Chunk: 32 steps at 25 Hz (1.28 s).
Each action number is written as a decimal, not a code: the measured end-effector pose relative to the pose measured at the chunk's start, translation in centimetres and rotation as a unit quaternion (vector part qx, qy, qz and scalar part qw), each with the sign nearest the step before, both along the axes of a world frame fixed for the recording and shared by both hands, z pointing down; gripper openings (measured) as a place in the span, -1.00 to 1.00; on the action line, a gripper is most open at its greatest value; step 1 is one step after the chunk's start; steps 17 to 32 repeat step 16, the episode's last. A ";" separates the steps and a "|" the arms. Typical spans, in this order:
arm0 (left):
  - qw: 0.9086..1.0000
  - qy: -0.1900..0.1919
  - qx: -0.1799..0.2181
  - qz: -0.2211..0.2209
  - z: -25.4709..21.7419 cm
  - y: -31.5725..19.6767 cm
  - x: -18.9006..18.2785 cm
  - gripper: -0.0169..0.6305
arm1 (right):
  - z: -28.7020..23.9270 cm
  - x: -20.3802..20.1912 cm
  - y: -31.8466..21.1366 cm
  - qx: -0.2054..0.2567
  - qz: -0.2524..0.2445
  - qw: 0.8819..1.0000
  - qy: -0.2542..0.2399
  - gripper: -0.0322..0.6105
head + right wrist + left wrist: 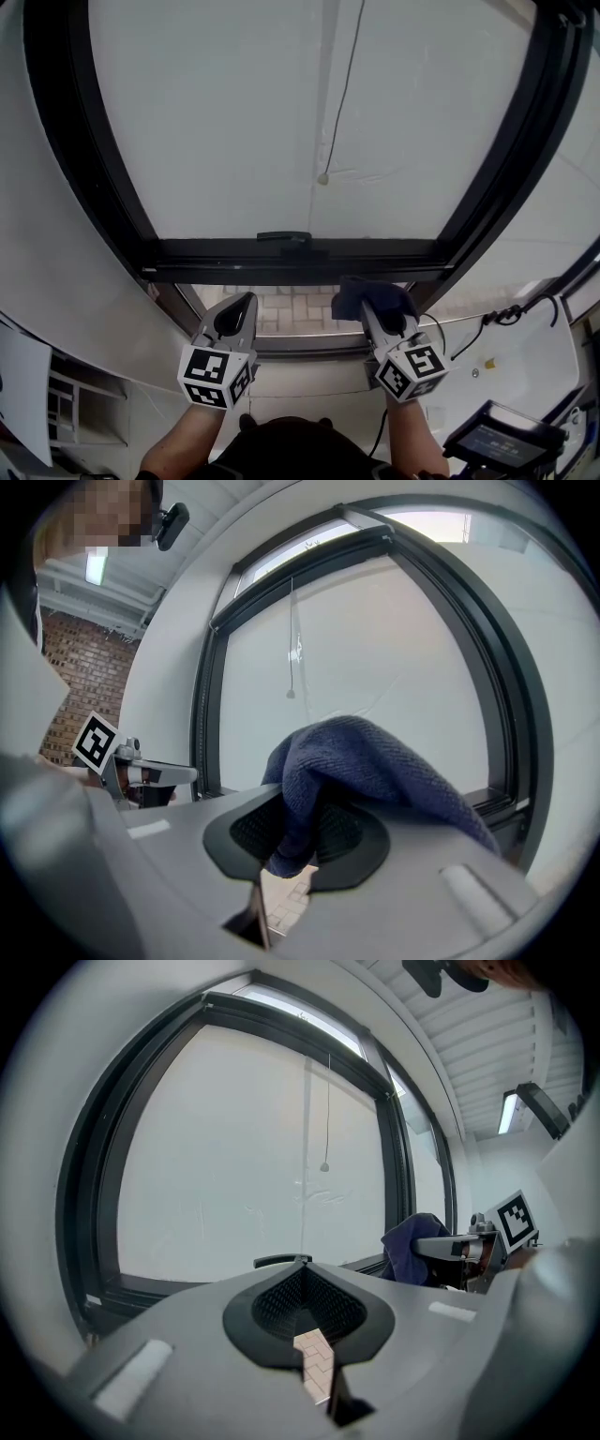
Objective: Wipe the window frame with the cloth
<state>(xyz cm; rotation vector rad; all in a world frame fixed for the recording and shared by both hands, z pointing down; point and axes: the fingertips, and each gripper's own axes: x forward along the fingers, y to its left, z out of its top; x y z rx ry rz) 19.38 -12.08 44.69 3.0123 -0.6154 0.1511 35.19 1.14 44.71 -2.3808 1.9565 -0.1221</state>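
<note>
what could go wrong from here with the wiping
1. The right tongs pinch only a fold of the cloth. Most of it drapes loose over them, so it may slip out when rubbed along the window frame.
2. Brick paving shows below the frame. If that is an open gap, a dropped cloth could fall outside.

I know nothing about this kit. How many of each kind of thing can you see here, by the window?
Grippers: 2 (left gripper, right gripper)
Blue cloth: 1, clamped in the right gripper
Window frame: 1
Pull cord: 1
Total: 5
</note>
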 end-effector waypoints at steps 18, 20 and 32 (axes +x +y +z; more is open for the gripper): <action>1.000 -0.008 -0.006 -0.004 1.0 -0.2 -0.7 -0.97 | 0.5 -0.4 -0.1 0.000 -0.002 1.000 -0.007 -0.70; 1.000 -0.008 -0.006 -0.004 1.0 -0.2 -0.7 -0.97 | 0.5 -0.4 -0.1 0.000 -0.002 1.000 -0.007 -0.70; 1.000 -0.008 -0.006 -0.004 1.0 -0.2 -0.7 -0.97 | 0.5 -0.4 -0.1 0.000 -0.002 1.000 -0.007 -0.70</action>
